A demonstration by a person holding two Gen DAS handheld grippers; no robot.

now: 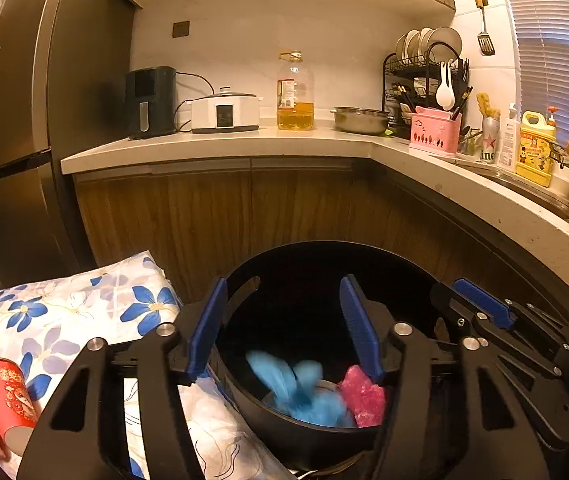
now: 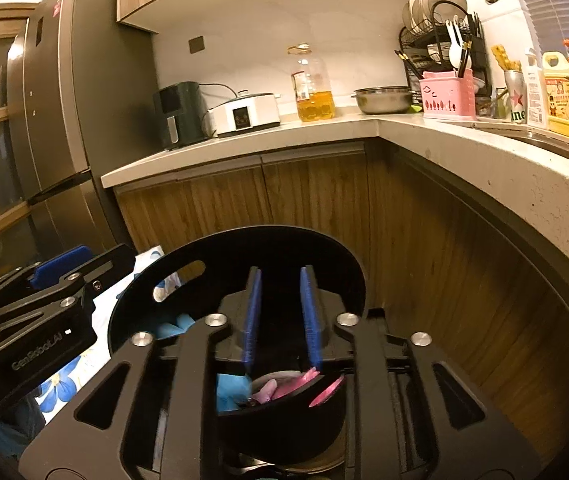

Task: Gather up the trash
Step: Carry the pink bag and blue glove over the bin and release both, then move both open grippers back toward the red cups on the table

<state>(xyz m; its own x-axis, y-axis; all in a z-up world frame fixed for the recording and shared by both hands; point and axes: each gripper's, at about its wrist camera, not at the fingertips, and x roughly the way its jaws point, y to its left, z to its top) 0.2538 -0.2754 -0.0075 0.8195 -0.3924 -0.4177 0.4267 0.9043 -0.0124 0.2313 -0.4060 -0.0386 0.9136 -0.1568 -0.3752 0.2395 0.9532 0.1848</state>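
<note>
Over a black bin (image 1: 304,432) beside the kitchen counter (image 1: 212,146), the left gripper (image 1: 284,320) hangs with jaws wide apart and empty, the right gripper (image 2: 282,312) partly apart, gripping nothing; blue trash (image 1: 304,392) and pink trash (image 1: 364,396) lie inside.

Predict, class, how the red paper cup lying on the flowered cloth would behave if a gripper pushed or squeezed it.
The red paper cup lies on its side, so a push would probably roll it in a curve, since it tapers. It looks empty and thin-walled, so likely light and easily crushed by a firm grip. The soft flowered cloth beneath may slow its rolling.
</note>
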